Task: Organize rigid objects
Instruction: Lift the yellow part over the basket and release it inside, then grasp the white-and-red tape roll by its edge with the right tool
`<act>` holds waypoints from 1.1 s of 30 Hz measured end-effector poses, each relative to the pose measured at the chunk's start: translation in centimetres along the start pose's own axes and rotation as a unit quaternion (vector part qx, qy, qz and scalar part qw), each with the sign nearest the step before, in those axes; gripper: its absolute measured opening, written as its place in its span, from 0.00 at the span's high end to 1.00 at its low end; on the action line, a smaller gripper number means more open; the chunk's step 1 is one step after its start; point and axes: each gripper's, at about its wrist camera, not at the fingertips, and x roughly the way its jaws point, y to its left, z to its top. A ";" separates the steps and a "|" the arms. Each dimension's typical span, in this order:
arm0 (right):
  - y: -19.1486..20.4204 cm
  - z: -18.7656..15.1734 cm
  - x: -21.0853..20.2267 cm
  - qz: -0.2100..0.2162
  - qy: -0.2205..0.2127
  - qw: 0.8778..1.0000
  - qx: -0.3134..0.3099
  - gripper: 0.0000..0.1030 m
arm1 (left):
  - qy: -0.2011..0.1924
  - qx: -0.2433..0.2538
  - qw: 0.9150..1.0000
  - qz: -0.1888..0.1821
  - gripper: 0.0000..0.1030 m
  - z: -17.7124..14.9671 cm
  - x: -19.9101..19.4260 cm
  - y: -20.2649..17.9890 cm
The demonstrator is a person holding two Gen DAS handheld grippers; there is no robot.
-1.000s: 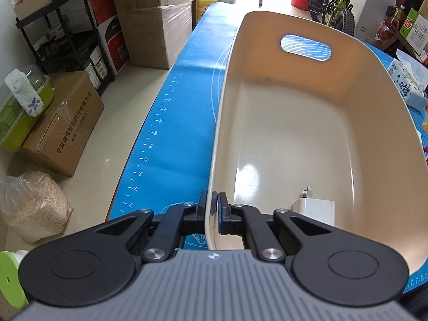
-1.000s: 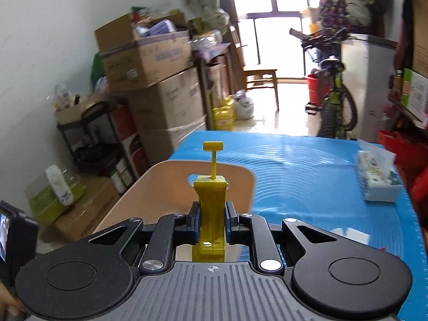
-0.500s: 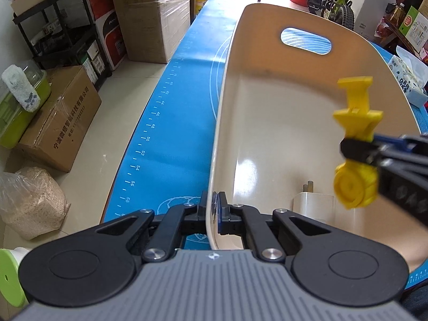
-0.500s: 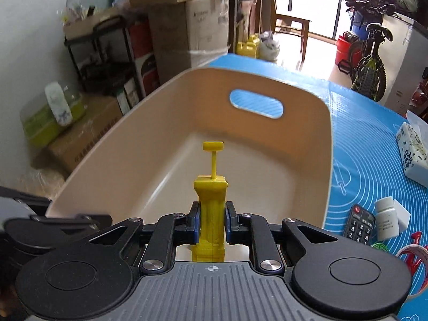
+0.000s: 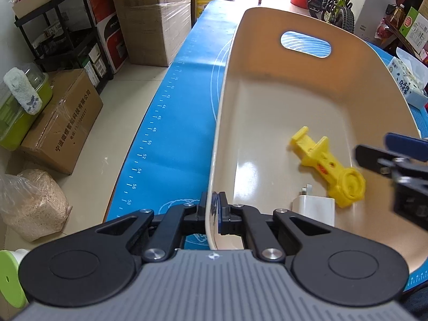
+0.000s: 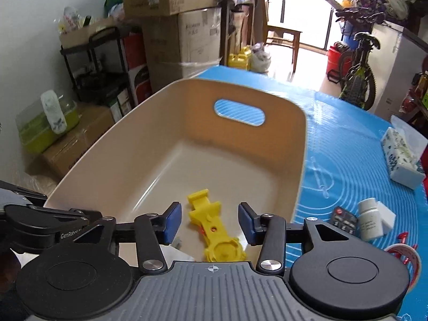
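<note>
Tool (image 6: 210, 223) body hides charger (image 5: 313, 208).

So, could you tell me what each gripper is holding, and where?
The left gripper clamps the beige plastic bin by its near rim; the right gripper is open, holding nothing.

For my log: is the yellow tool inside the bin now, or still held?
Inside: the yellow tool lies on the bin floor, right gripper open above.

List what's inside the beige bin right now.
Inside the beige bin: a yellow plastic tool lying flat and a white charger plug. The left gripper hides the near floor.
</note>
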 end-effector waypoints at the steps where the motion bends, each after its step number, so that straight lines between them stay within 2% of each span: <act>1: -0.4 0.0 -0.6 -0.001 -0.007 1.000 0.006 0.41 | 0.000 -0.001 1.000 0.000 0.93 0.0 0.0 0.0; 5: -3.0 -0.2 -3.1 -0.019 -0.041 0.999 0.027 0.38 | -0.001 0.000 1.000 0.001 0.93 0.0 0.0 -0.1; 9: -6.9 -0.5 -4.9 -0.063 -0.055 0.995 0.051 0.36 | -0.001 0.000 1.000 0.001 0.93 0.0 0.0 -0.1; 15: -13.6 -2.6 -5.4 -0.157 -0.048 0.983 0.087 0.34 | -0.001 -0.002 1.000 0.001 0.93 -0.1 0.0 -0.1; 19: -17.3 -4.9 -4.6 -0.224 -0.028 0.968 0.109 0.28 | -0.002 -0.002 1.000 0.001 0.93 -0.1 0.0 -0.1; 24: -20.3 -7.4 -2.9 -0.236 0.006 0.959 0.158 0.28 | -0.001 -0.002 1.000 0.001 0.93 -0.1 0.0 -0.1; 33: -21.6 -10.1 -1.5 -0.249 0.014 0.947 0.204 0.28 | -0.002 -0.003 1.000 0.000 0.93 0.0 0.0 0.0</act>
